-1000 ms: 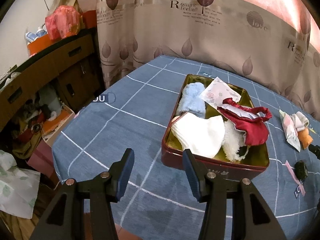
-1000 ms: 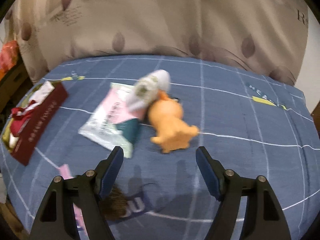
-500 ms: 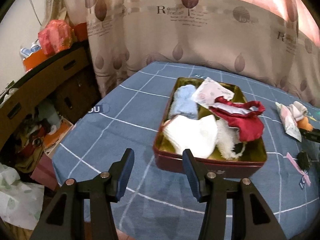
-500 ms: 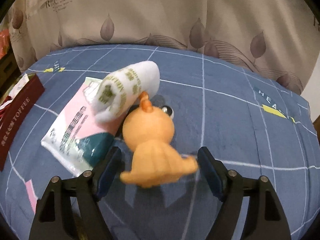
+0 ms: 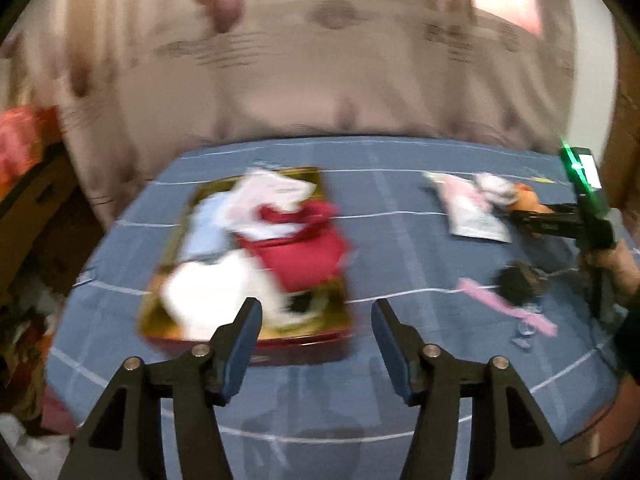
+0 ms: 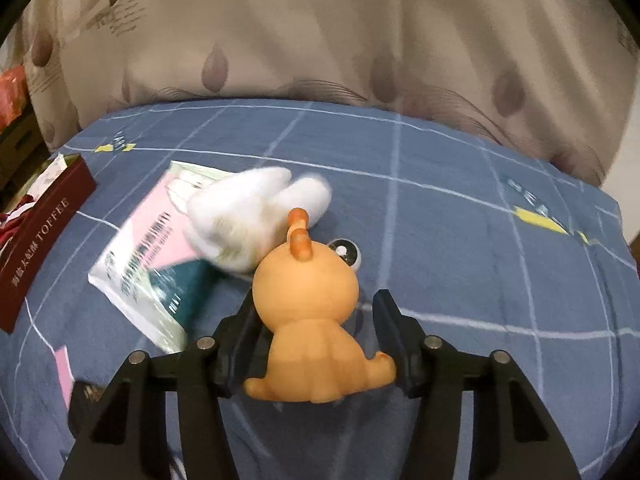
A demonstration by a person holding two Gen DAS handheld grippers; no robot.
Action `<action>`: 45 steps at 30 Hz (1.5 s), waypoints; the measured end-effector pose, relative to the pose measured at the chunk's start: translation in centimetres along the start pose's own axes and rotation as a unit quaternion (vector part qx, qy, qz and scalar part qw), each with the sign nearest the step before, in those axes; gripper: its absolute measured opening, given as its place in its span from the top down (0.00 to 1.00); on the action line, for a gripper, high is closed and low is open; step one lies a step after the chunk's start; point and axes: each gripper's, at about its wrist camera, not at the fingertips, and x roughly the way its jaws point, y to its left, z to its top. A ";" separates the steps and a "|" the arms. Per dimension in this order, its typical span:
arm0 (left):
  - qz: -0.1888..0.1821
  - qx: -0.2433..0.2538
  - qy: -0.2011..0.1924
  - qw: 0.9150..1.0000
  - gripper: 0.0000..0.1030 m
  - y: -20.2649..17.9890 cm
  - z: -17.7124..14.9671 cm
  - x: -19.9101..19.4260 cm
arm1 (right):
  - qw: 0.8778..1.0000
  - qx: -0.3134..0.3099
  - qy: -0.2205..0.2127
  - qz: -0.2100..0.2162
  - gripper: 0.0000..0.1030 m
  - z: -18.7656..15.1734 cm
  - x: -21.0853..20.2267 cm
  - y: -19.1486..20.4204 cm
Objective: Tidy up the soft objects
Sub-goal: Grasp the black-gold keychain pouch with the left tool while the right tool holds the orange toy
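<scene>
The right claw (image 6: pixel 316 330) is now straddling the orange squeaky animal toy (image 6: pixel 312 320), which a moment ago was lying just ahead of its fingertips. Its jaws are closing with the toy between them: the left pad is looking pressed against the toy's side, while a sliver of gap is still showing at the right pad, so the grip is not yet firm. The rolled white sock (image 6: pixel 256 220) at 11 o'clock of the toy is blurring, probably nudged by the approach, and is lying across the pink tissue packet (image 6: pixel 148 252).

The left claw (image 5: pixel 316 346) is empty, its jaws opening wide, and it is swinging away from the toffee tin (image 5: pixel 244 344), which has slid from centre to 10 o'clock in its smeared view. The tin is already holding several cloth items. Judging by this, the toy is the next piece going into the tin, once the squeeze completes.
</scene>
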 end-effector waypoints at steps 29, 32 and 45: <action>-0.161 0.011 0.132 0.978 0.43 -19.9 2.2 9.7 | 0.998 0.064 0.016 -0.007 0.47 -4.0 -2.1 -6.9; -0.150 0.019 0.131 0.980 0.43 -20.5 1.9 10.2 | 0.998 0.067 0.015 -0.002 0.47 -4.0 -2.1 -7.0; -0.163 0.024 0.122 0.979 0.65 -19.2 1.5 10.0 | 0.998 0.062 0.017 -0.006 0.45 -4.0 -2.0 -6.9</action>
